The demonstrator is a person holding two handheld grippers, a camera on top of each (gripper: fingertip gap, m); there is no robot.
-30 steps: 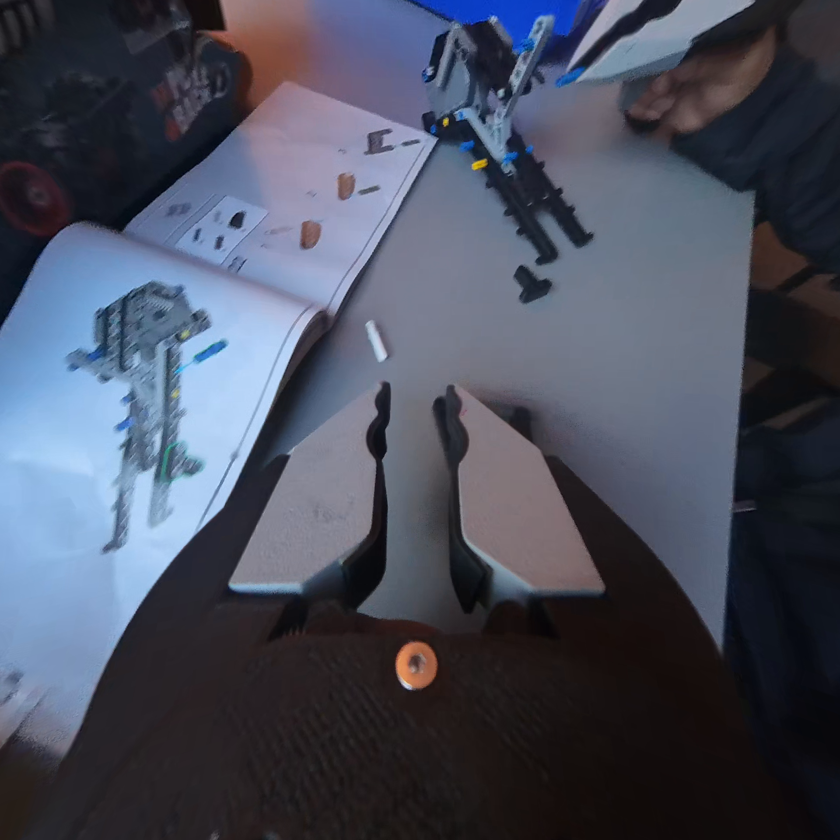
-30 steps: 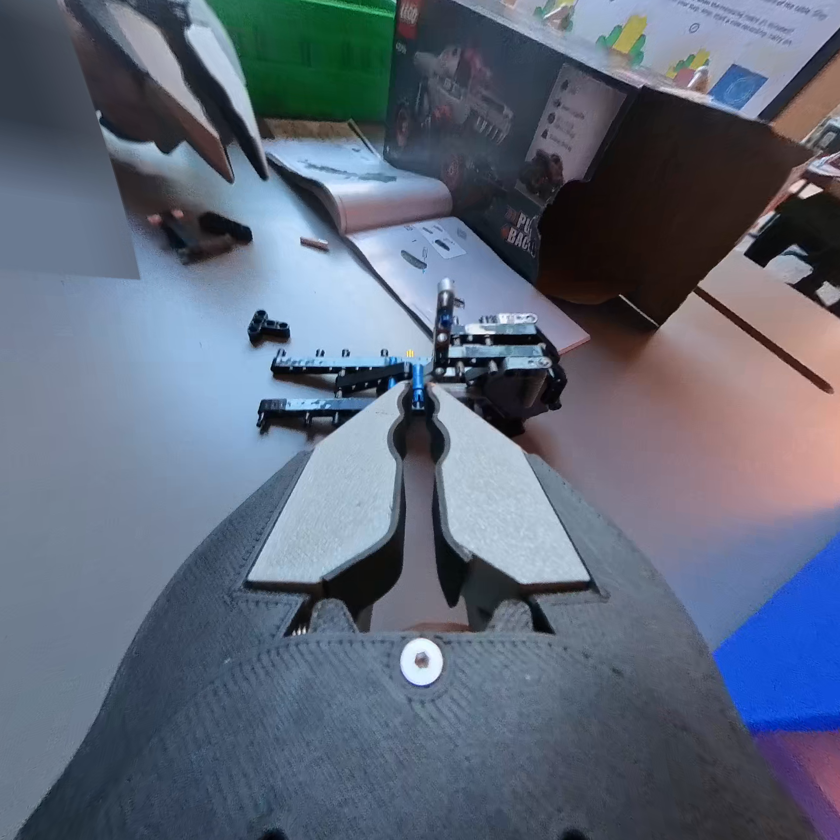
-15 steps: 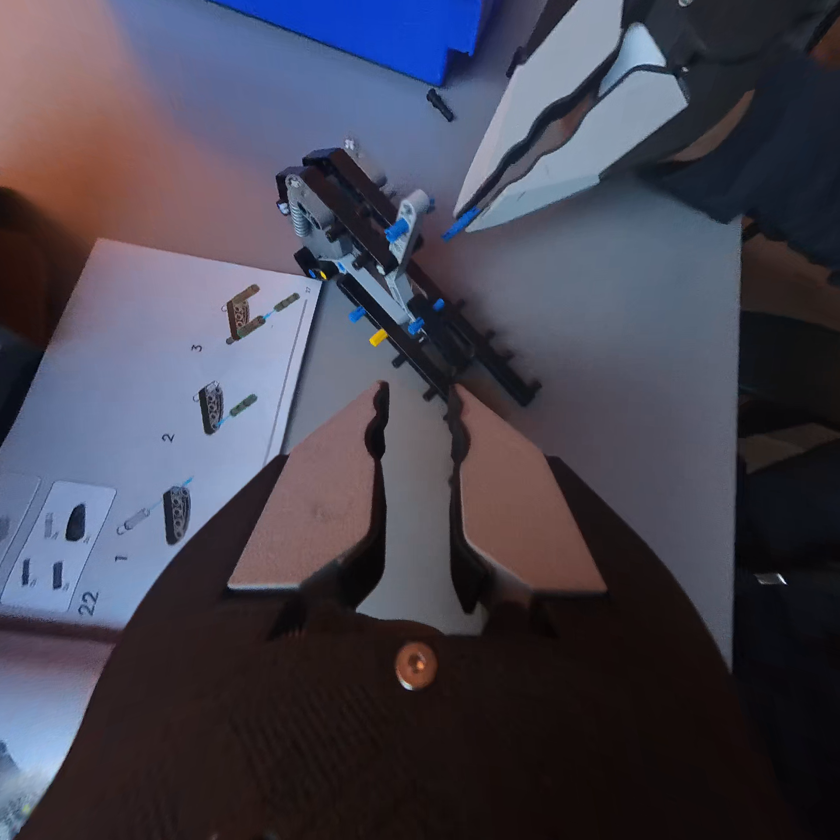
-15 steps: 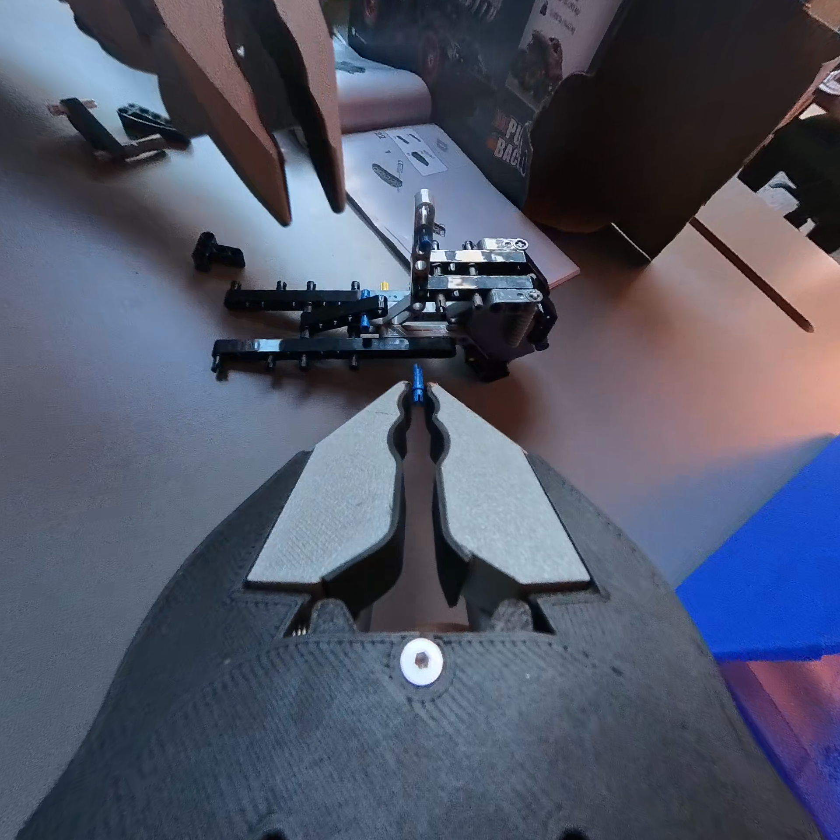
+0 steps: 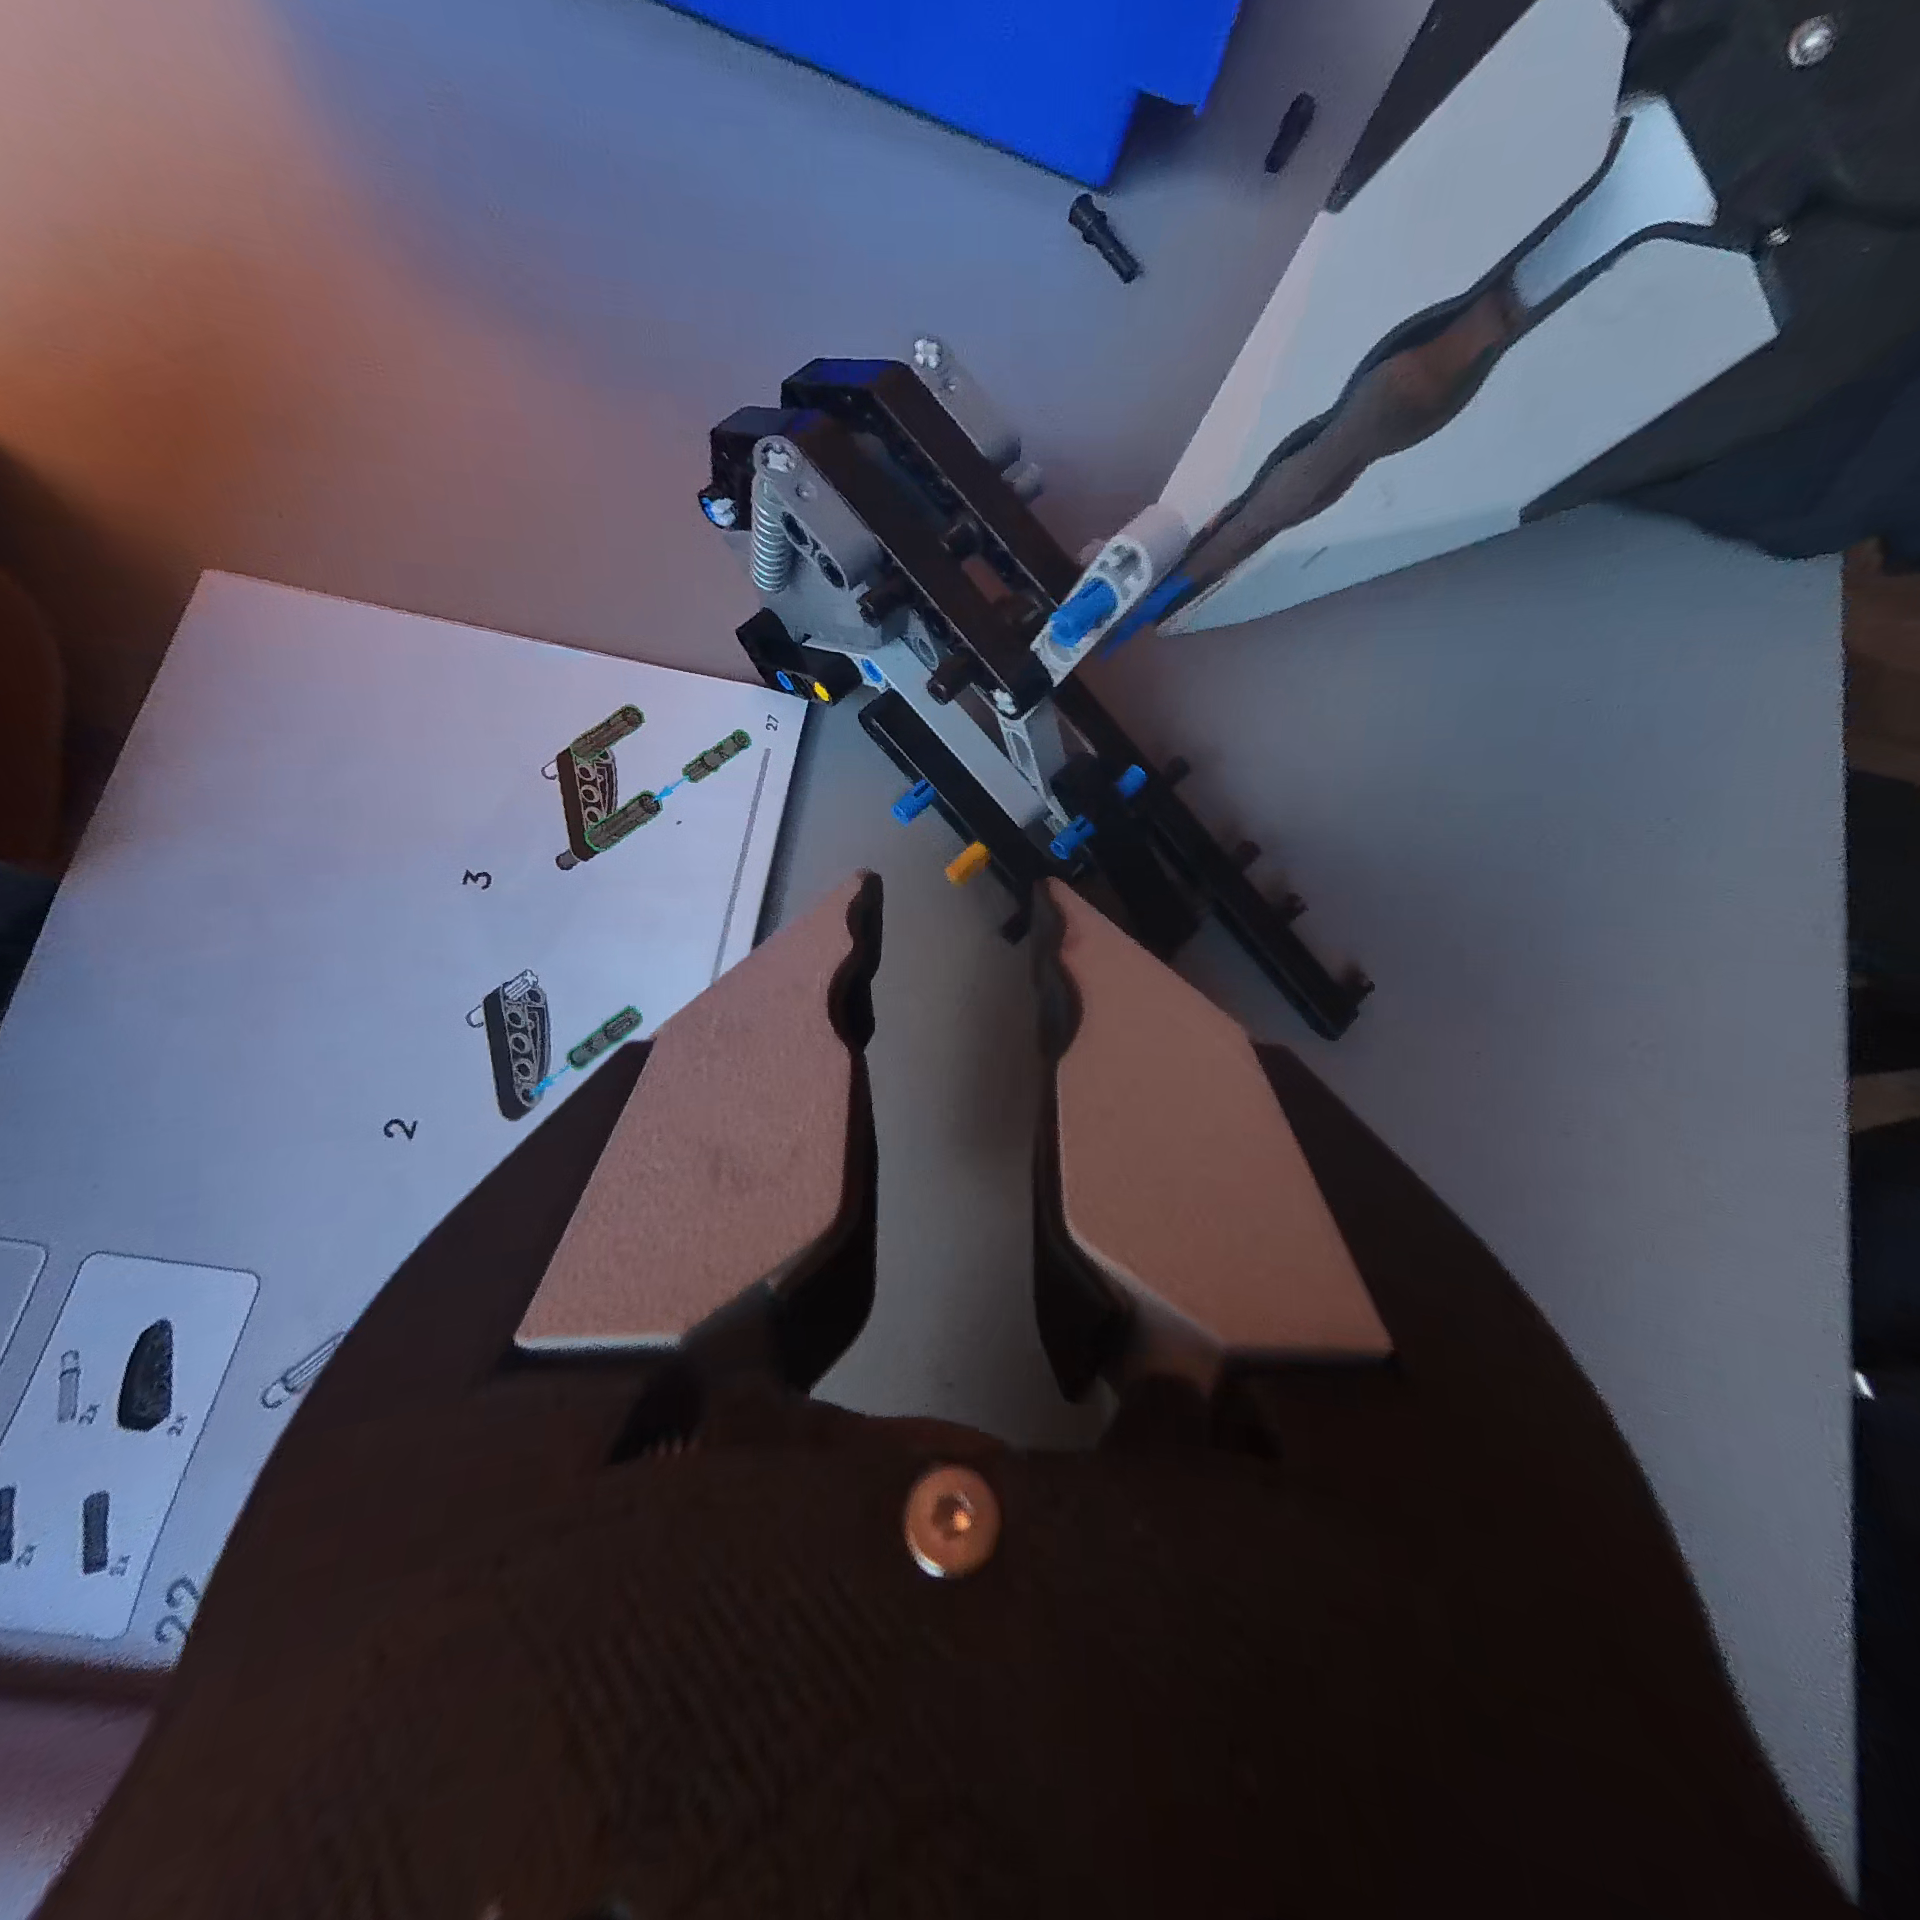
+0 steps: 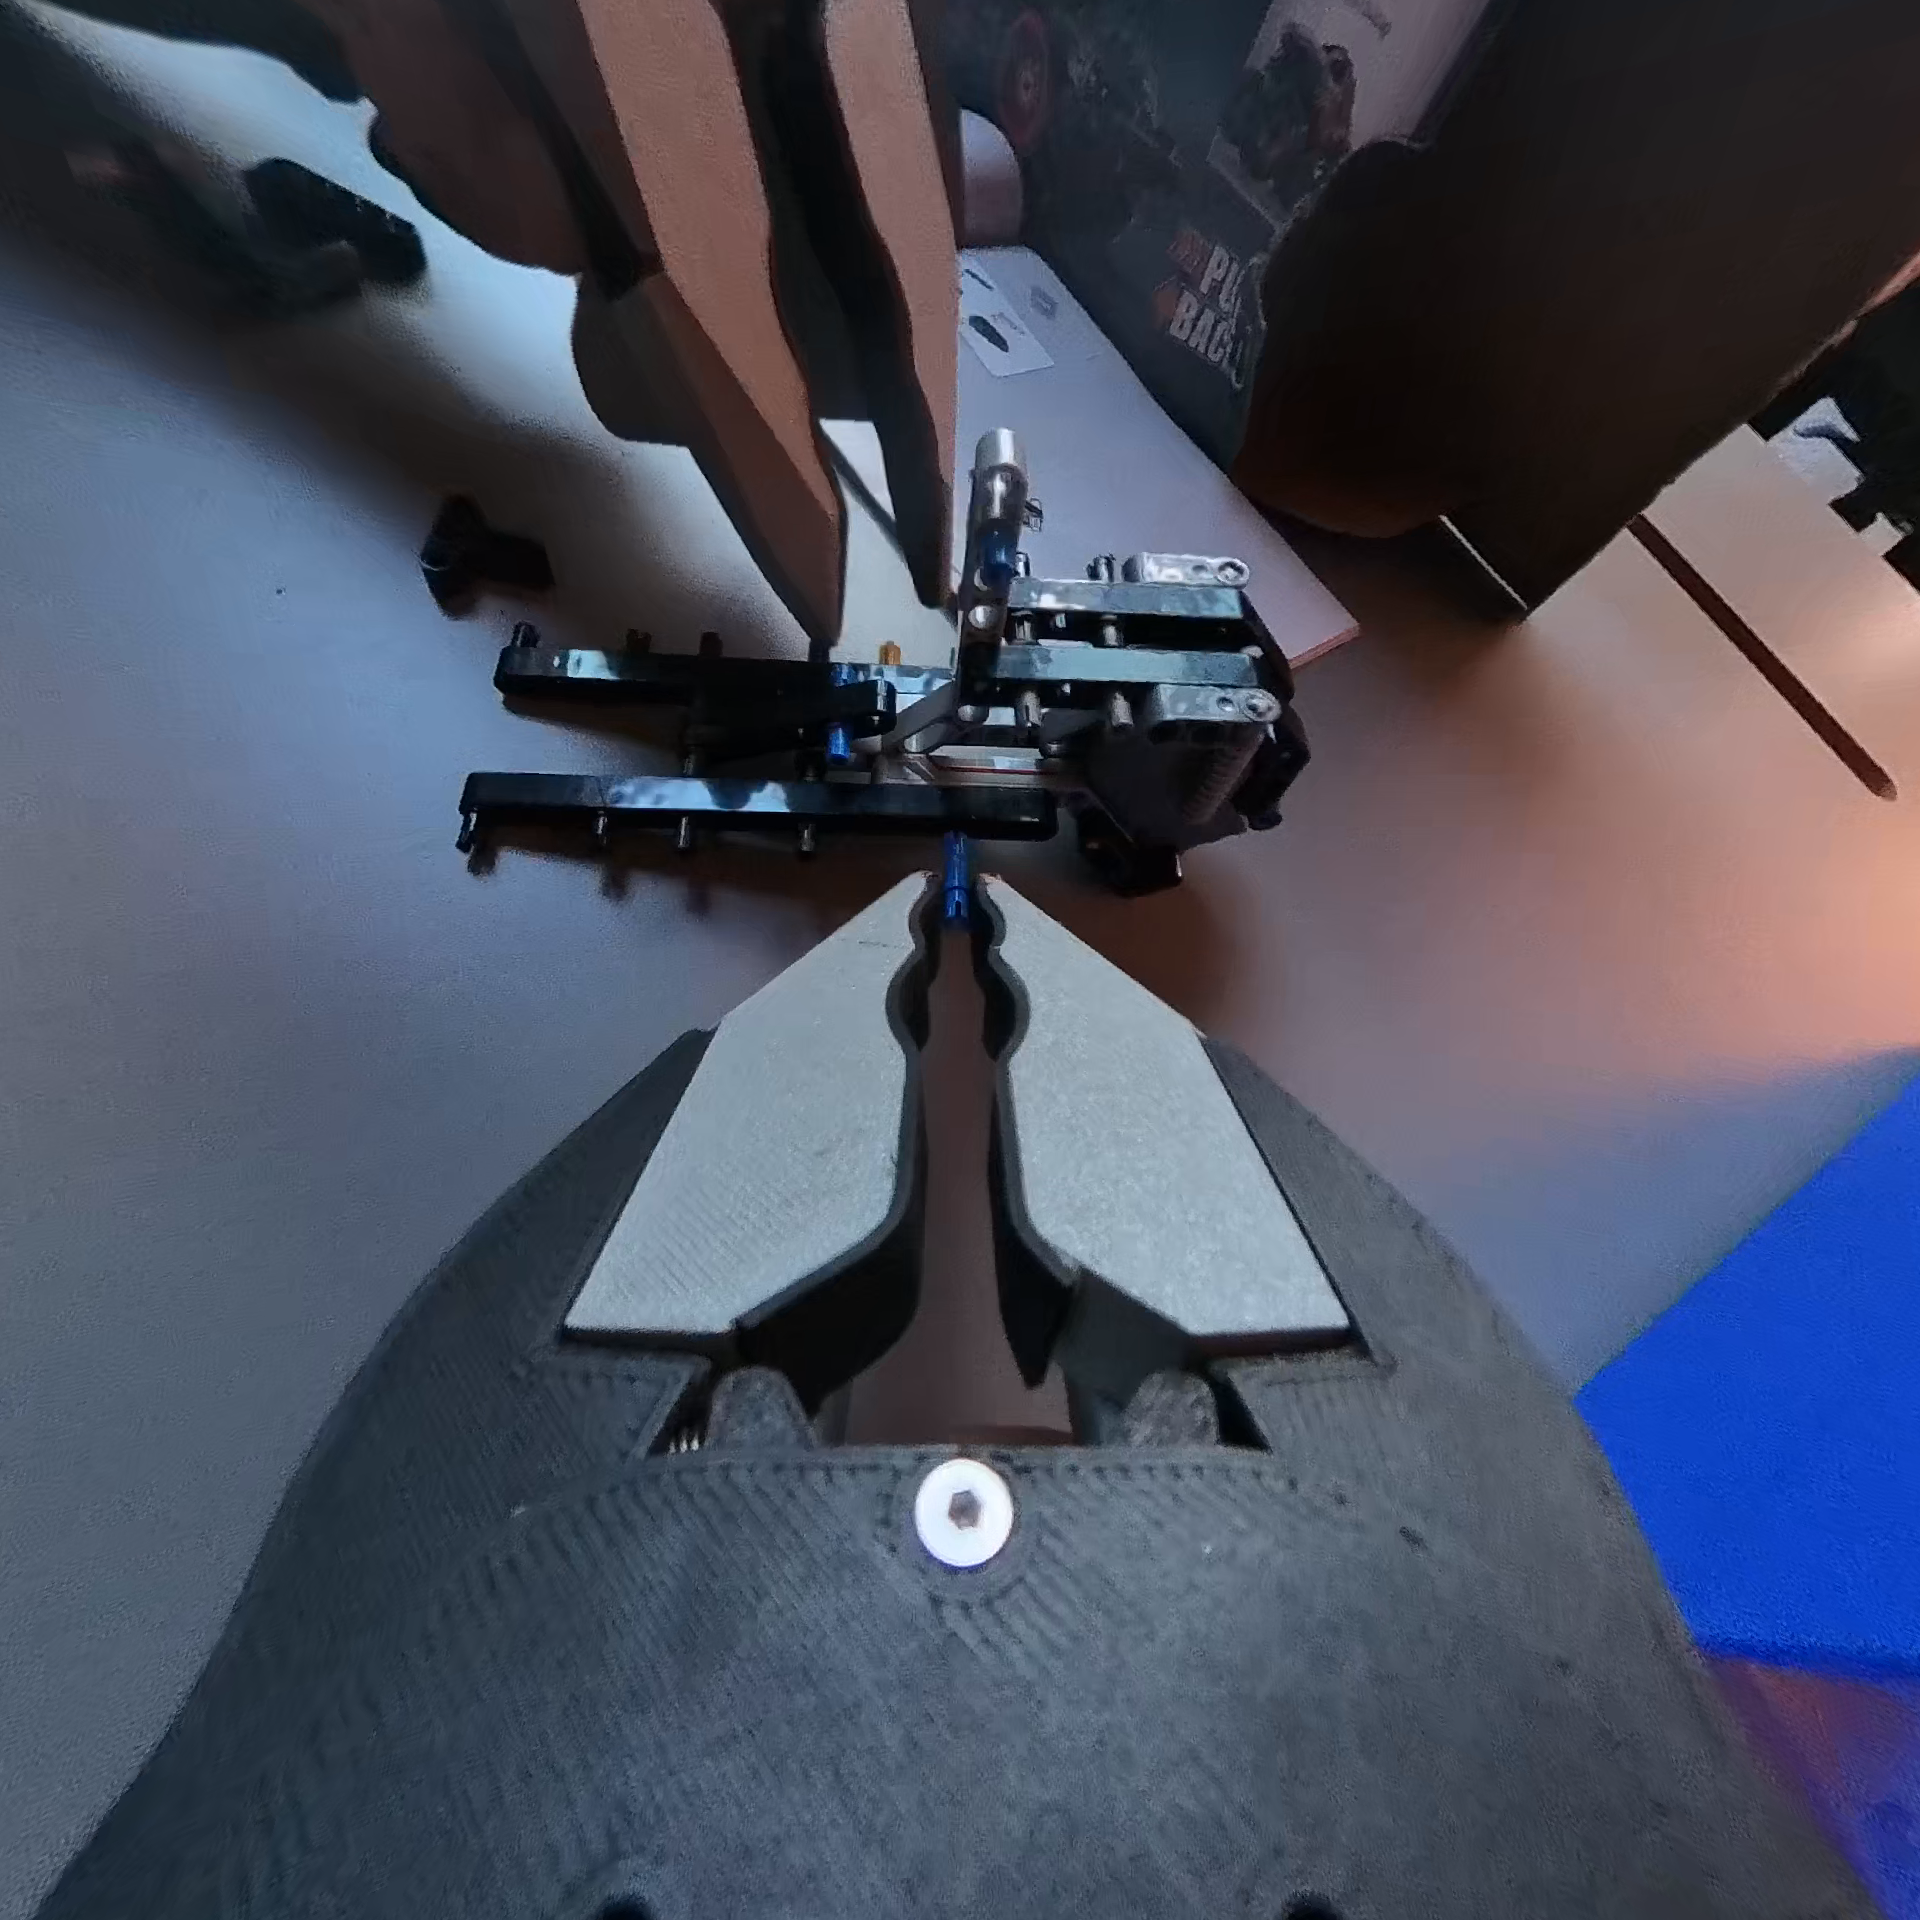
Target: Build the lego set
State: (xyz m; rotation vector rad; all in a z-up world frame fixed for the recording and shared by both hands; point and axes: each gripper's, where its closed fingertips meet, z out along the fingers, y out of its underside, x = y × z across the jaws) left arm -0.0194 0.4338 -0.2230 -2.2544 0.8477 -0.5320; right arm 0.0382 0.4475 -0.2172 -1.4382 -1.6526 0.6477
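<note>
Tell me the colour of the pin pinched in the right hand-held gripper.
Blue. The pin shows best in the right wrist view, between the right hand-held gripper tips.

Lighting: dim and mixed. Warm orange glow across the far-left table [image 5: 312, 312] in the left wrist view and the right side in the right wrist view; cool blue-grey elsewhere.
Shadows: soft, under the lego assembly [image 6: 883, 727]; the near gripper bodies render almost black.
Glare: pale highlights on the assembly's black beams in the right wrist view.
Focus: assembly and instruction booklet [image 5: 364, 935] fairly sharp; far loose parts and the box [image 6: 1195, 208] soft.
Distortion: strong wide-angle bending toward the edges; smearing at frame corners.
</note>
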